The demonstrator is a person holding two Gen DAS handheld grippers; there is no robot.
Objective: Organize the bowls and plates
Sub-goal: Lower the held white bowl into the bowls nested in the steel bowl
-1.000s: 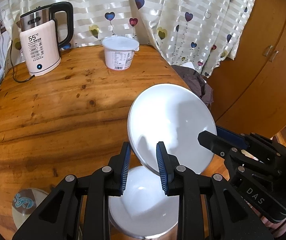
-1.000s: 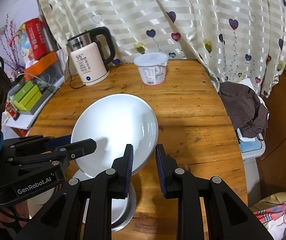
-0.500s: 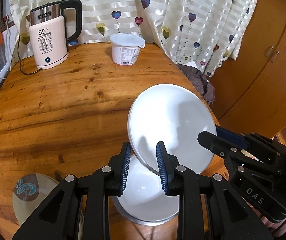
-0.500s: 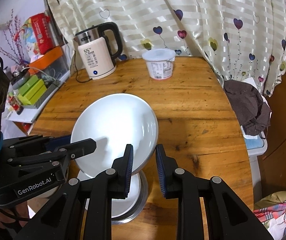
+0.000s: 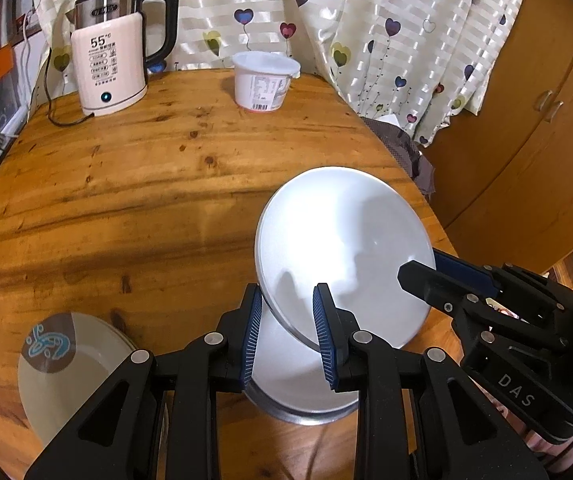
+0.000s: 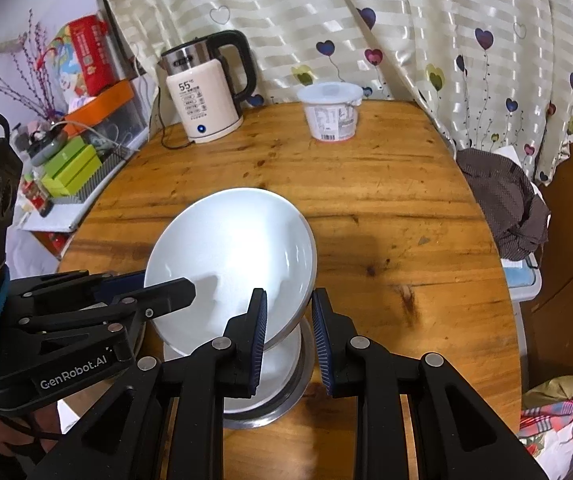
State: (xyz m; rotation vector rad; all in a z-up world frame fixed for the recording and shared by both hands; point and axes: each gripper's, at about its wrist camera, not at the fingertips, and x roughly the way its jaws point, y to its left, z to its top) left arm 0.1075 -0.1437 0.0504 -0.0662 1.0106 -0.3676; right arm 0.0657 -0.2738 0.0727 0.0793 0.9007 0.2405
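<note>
Both my grippers have carried the white plate (image 5: pixel 342 240) forward, baring more of the steel bowl (image 5: pixel 306 392) beneath. On the wooden bench (image 5: pixel 126 200): patterned plate (image 5: pixel 66 376), kettle (image 5: pixel 110 64), tub (image 5: pixel 264 84). My left gripper (image 5: pixel 286 328) and right gripper (image 6: pixel 288 332) each clamp the tilted plate's rim. Heart-print curtain (image 5: pixel 366 20) and wooden cabinet (image 5: pixel 526 120) stand behind.

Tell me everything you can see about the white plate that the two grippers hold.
The white plate is round, shallow, plain and glossy; it looks ceramic, with a grey rim edge. It is lifted and tilted, its face toward the cameras, above a metal bowl on the wooden table. The left gripper clamps its lower left rim and the right gripper its lower right rim. It seems empty and clean.
</note>
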